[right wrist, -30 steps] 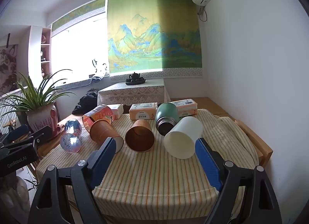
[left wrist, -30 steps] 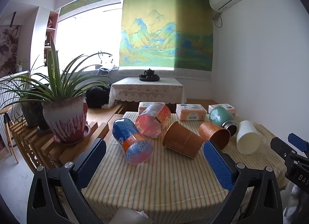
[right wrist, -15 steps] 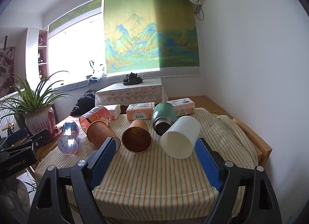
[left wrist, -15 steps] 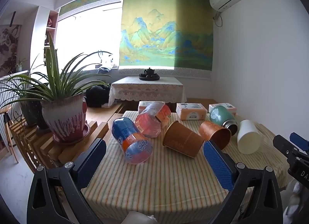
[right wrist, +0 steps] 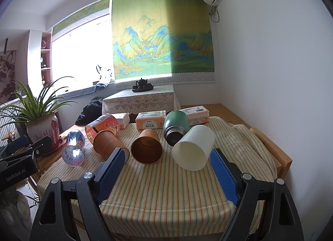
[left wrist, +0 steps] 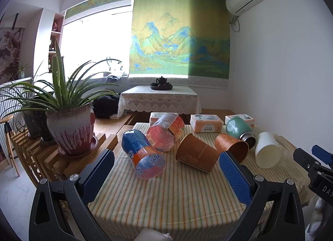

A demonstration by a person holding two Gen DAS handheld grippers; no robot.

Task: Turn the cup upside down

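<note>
Both wrist views look forward from the near edge, sharing the striped table [left wrist: 170, 199] [right wrist: 166, 195].

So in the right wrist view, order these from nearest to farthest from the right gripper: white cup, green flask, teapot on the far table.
1. white cup, lying just ahead, between the open right gripper fingers
2. green flask, right behind it
3. teapot, on the far table by the window

The left gripper [left wrist: 166, 175] hangs wide open above the striped cloth [left wrist: 172, 199]. Between its fingers lie a blue cup [left wrist: 143, 154] and a brown cup [left wrist: 196, 155], both on their sides. Beyond the right finger [left wrist: 234, 176] lie 1 more brown cup [left wrist: 232, 147], a green flask [left wrist: 239, 129] and a white cup [left wrist: 267, 152].
</note>
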